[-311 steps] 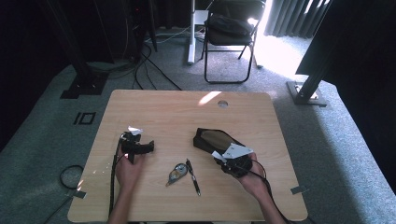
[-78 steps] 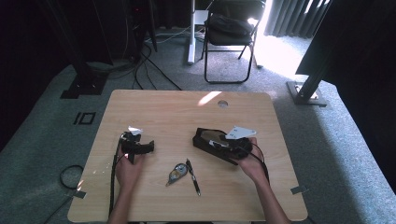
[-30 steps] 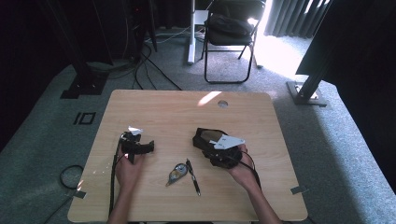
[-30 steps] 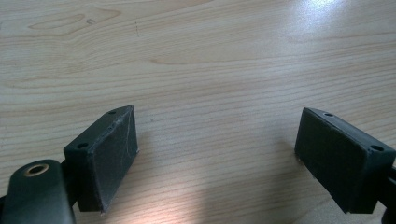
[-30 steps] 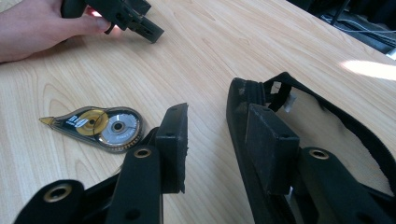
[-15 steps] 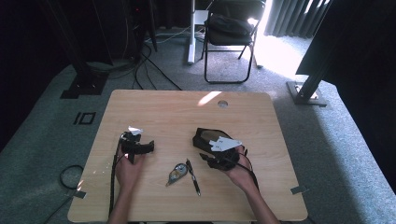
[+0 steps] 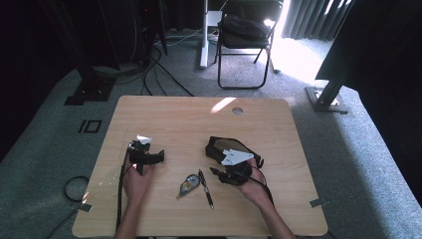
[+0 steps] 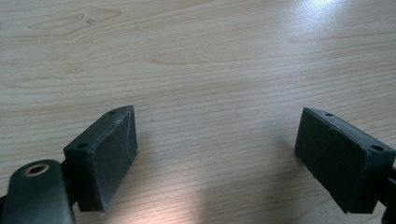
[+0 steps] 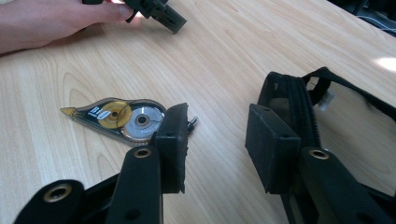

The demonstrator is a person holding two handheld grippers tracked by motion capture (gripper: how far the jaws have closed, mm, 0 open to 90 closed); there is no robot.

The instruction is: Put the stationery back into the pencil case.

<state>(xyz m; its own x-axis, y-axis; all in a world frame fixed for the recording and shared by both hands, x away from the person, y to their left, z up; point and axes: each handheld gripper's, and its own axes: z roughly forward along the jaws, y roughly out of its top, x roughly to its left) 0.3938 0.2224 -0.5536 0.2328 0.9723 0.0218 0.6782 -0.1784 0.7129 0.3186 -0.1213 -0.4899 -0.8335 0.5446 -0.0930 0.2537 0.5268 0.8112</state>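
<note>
High view showed a pale wood-grain bench (image 7: 164,112) with rounded corners, and on it a black fabric pouch (image 7: 222,148) with a zip lying right of centre. Just near of the pouch, the right gripper (image 7: 217,174) rested low over the bench, its jaws part-way apart and grasping nothing. Right gripper view had those blocky matte-black jaws framing bare wood, the ribbed zip edge of the pouch just beyond the right-hand one. Beyond the other lay a teardrop-shaped correction tape dispenser (image 9: 114,116) of clear smoky plastic with a yellow reel and a grey one inside; the metal tip of a slim dark pen (image 7: 205,187) peeked out beside it. At the bench's left, the left gripper (image 7: 160,157) sat released, its flat rubbery pads (image 8: 112,151) spread wide over smooth, glossy wood.
</note>
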